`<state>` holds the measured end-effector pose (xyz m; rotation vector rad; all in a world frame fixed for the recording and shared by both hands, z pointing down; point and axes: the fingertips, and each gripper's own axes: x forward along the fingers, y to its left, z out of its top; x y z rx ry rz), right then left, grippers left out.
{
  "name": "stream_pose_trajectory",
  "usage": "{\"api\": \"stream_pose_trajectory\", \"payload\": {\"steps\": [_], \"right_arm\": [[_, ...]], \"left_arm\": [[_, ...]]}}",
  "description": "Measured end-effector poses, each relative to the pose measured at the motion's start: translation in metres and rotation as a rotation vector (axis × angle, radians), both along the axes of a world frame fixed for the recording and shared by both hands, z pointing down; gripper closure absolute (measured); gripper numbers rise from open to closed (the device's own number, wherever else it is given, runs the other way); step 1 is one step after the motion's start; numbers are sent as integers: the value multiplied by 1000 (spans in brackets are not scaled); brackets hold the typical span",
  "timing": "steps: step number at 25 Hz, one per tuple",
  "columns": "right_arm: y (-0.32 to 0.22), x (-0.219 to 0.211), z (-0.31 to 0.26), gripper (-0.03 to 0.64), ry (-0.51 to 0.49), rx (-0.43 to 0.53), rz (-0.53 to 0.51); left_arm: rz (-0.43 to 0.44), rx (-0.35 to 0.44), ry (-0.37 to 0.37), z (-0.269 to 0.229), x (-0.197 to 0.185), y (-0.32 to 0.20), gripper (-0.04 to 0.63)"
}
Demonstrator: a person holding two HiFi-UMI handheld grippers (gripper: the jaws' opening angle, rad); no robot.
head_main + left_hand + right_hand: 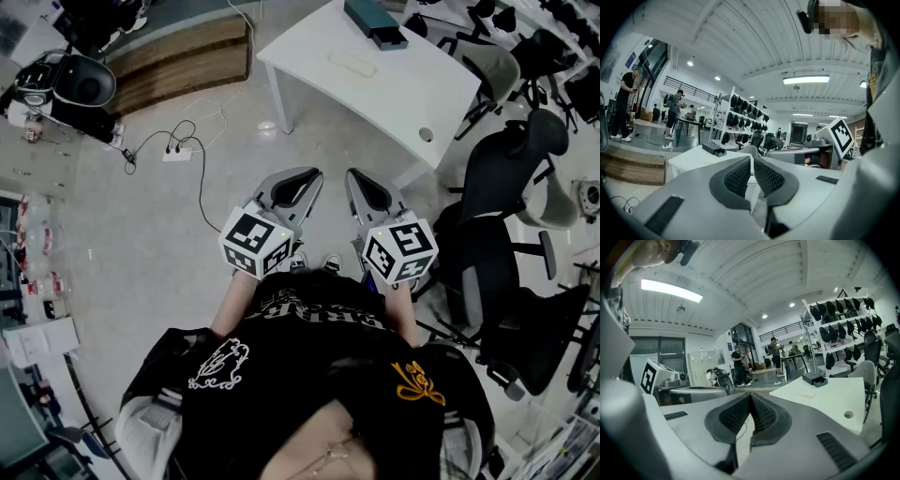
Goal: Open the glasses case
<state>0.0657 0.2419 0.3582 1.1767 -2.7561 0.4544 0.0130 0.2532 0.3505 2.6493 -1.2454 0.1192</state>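
A dark oblong glasses case lies at the far end of a white table, well ahead of me. It also shows in the left gripper view as a dark case and in the right gripper view as a dark case. My left gripper and right gripper hang side by side over the floor, short of the table and roughly level. Both are shut with nothing between the pads: the left gripper and the right gripper each show their pads meeting at the tip.
A flat white item lies on the table near the case. Black office chairs crowd the right side. A power strip with cables lies on the floor at left, beyond it a wooden step. People stand far off.
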Motion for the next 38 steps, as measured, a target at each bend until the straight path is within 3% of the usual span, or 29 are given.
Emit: {"api": "stream_pose_trajectory", "payload": {"steps": [11,27,38], "right_arm": [[-5,12,6,604,-16,-24,-6],[-18,63,26,604,-21,-56,-50],[-32,66,40,604,-34,-80,-87]], "left_arm": [[-15,-16,-2,6,10,-5,560],[-59,-17,-39,16,59,-17,560],[-110,-52,-80,26,61,-25,560]]}}
